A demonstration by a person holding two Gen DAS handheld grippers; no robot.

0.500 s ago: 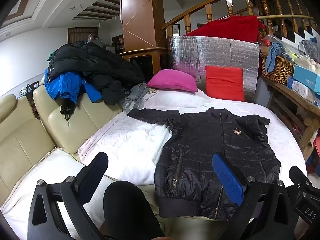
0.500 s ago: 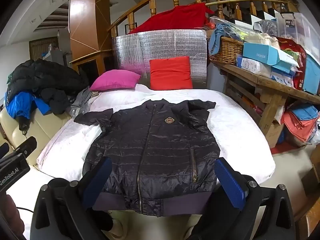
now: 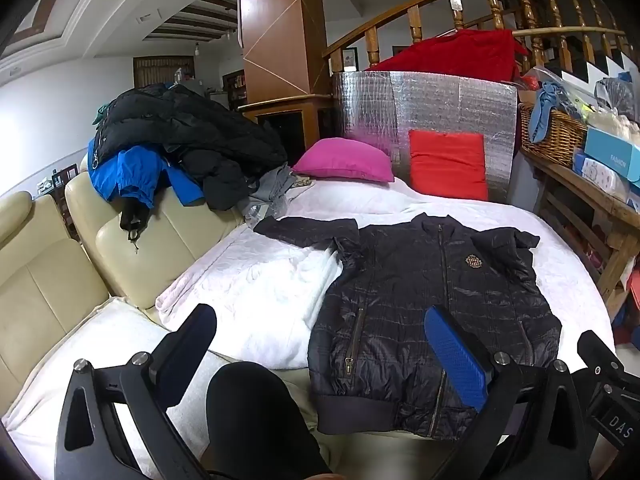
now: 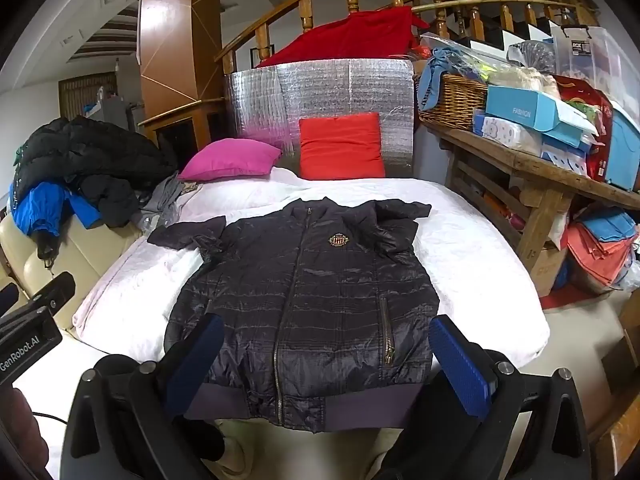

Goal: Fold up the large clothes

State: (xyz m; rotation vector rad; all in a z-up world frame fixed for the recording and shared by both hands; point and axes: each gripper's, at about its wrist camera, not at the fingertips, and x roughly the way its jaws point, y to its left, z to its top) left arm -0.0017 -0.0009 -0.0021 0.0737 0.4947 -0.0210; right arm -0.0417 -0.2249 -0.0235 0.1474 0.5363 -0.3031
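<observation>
Two grippers, both spread wide and grasping nothing: left gripper (image 3: 320, 352) hovers with its blue pad (image 3: 456, 356) over the jacket's hem; right gripper (image 4: 324, 360) frames the hem. One black jacket (image 4: 304, 300) lies flat, zipped, at frame centre on the white bedcover (image 4: 472, 256), bare cover on both sides. Two cushions at upper centre: one pink cushion (image 4: 230, 159), one red cushion (image 4: 340, 146).

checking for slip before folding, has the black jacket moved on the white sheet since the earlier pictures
No. The black jacket lies in the same spot below the red pillow.
</observation>
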